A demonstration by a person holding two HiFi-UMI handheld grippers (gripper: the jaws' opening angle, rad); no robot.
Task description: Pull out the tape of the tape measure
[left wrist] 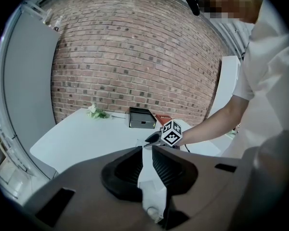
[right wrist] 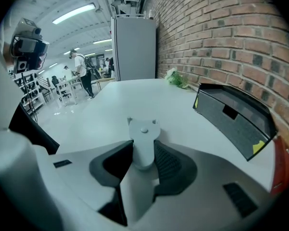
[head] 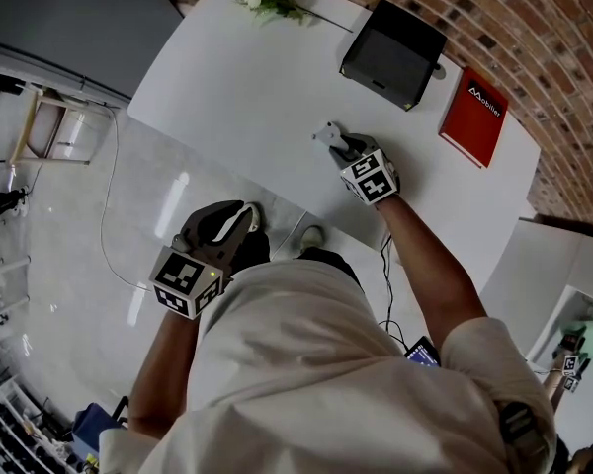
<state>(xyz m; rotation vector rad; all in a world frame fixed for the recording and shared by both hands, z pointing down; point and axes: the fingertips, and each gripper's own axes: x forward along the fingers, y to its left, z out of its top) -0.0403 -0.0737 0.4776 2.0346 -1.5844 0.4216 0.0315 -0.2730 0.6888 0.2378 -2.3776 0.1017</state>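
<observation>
The left claw (left wrist: pixel 146 149) is hanging off the table (head: pixel 237 97), well to the near-left of the black box (head: pixel 393 52) and close against the person's body. Its jaws are standing partly apart with nothing I can make out between them, so it is released. I would say it is waiting for the tape's end to be offered. It is pointing towards the black box and the other hand, which suits a pull away from there.

The tape measure (head: pixel 328 134), a small pale case, is lying on the table on the near side of the black box, a little to its left. The right claw (right wrist: pixel 143 146) is angling down over it from the person's side. Its jaws are spread wide with the case sitting between them, the ribbed pads just beside its flanks. I am not seeing them squeeze it, so I am reading this claw as loose around the case, not yet gripping. To my eye it is placed there to pin the case so the tape can be drawn. No tape is showing out of the case yet.

The red book (head: pixel 474 117) is lying to the right of the black box, out of the way.
</observation>
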